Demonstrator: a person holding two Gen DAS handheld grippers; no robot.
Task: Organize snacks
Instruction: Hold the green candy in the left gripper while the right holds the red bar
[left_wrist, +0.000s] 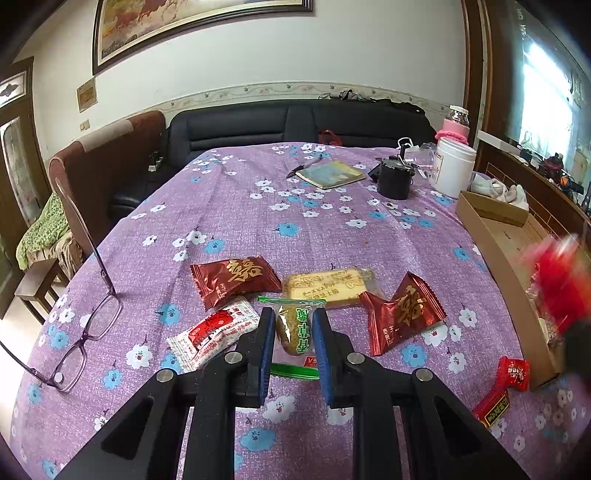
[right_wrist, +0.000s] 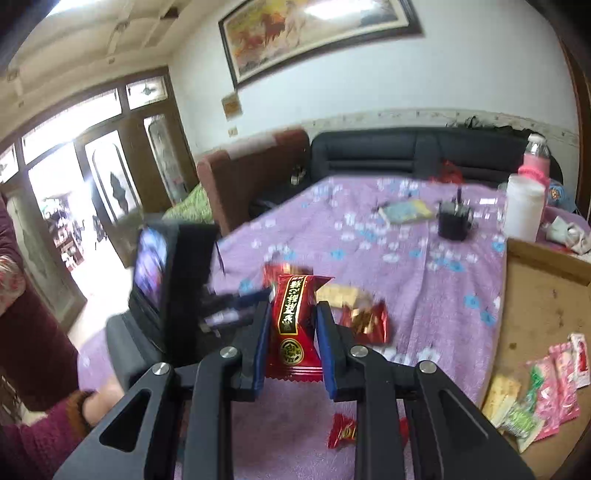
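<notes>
In the left wrist view my left gripper is shut on a clear-wrapped cake with a green label, low over the purple floral tablecloth. Around it lie two dark red packets, a wrapped biscuit, a white-and-red packet and a small red packet. In the right wrist view my right gripper is shut on a red packet with gold print, held above the table. A cardboard box at the right holds several snacks.
Glasses stand at the table's left edge. At the back right are a booklet, a black cup and a white jar. Another red packet lies under my right gripper. A person's sleeve shows at the left.
</notes>
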